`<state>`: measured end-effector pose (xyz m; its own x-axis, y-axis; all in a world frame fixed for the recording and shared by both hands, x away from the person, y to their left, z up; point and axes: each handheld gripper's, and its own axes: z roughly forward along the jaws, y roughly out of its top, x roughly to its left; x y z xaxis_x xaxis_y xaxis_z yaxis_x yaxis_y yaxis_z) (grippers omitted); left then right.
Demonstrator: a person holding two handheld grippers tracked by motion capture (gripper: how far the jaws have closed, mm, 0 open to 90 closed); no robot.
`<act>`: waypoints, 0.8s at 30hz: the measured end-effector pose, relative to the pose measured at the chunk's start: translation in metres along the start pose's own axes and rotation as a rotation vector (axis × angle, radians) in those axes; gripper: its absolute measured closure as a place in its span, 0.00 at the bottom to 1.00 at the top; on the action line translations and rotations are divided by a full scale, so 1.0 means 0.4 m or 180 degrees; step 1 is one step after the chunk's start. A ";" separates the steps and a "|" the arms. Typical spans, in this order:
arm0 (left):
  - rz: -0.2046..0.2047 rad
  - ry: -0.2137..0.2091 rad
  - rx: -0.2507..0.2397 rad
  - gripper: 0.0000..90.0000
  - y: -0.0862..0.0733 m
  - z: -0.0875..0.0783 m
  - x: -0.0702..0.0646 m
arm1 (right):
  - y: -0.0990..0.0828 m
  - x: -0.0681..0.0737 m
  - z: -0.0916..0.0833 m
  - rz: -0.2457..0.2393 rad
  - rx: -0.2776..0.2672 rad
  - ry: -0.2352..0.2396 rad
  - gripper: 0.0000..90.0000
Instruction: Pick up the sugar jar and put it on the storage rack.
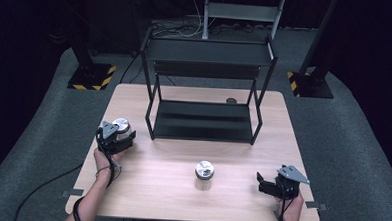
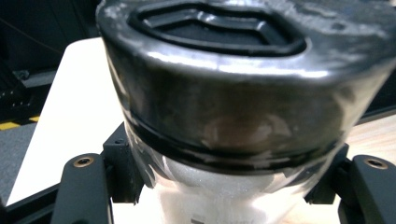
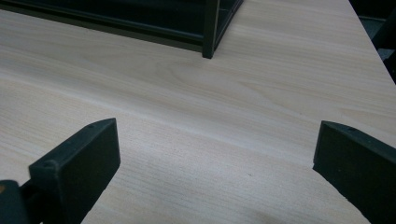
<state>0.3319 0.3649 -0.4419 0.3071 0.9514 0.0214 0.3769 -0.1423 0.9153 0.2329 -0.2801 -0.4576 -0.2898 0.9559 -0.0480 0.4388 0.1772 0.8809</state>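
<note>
A glass jar with a silver lid (image 1: pixel 121 127) stands at the table's left side, and my left gripper (image 1: pixel 117 138) is shut on it. Up close, the jar (image 2: pixel 233 93) looms large, its clear body pressed between the two black jaws of my left gripper (image 2: pixel 226 179). A second, similar jar (image 1: pixel 204 175) stands alone at the front middle of the table. My right gripper (image 1: pixel 262 185) rests near the front right corner, pointing left toward that jar and well apart from it. In its own view my right gripper (image 3: pixel 217 140) is open wide over bare wood.
A black two-tier metal shelf rack (image 1: pixel 203 122) stands on the far half of the wooden table (image 1: pixel 155 189); one of its legs (image 3: pixel 210 28) is ahead of my right gripper. A small dark object (image 1: pixel 231 100) lies behind the rack. Dark floor surrounds the table.
</note>
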 end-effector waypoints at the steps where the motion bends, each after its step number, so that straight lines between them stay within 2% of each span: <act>1: -0.0005 -0.0023 -0.0003 0.34 0.002 -0.006 0.002 | 0.000 0.001 0.000 -0.0002 0.0001 -0.0002 0.00; 5: 0.0058 -0.0068 -0.0016 0.34 0.011 -0.029 0.003 | 0.000 -0.004 0.000 0.0012 0.0000 0.0021 0.00; 11: 0.0053 -0.0108 -0.0060 0.34 0.023 -0.054 0.008 | 0.000 -0.005 0.000 0.0014 0.0004 0.0031 0.00; 15: -0.0024 -0.0165 -0.0116 0.34 0.027 -0.065 0.013 | 0.000 -0.008 0.000 0.0028 0.0002 0.0040 0.00; 24: 0.0057 -0.0226 -0.0156 0.34 0.055 -0.082 0.004 | 0.000 -0.011 0.000 0.0054 0.0001 0.0045 0.00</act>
<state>0.3121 0.3723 -0.4086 0.3753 0.9268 0.0111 0.3281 -0.1440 0.9336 0.2341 -0.2841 -0.4575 -0.2943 0.9554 -0.0264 0.4438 0.1611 0.8815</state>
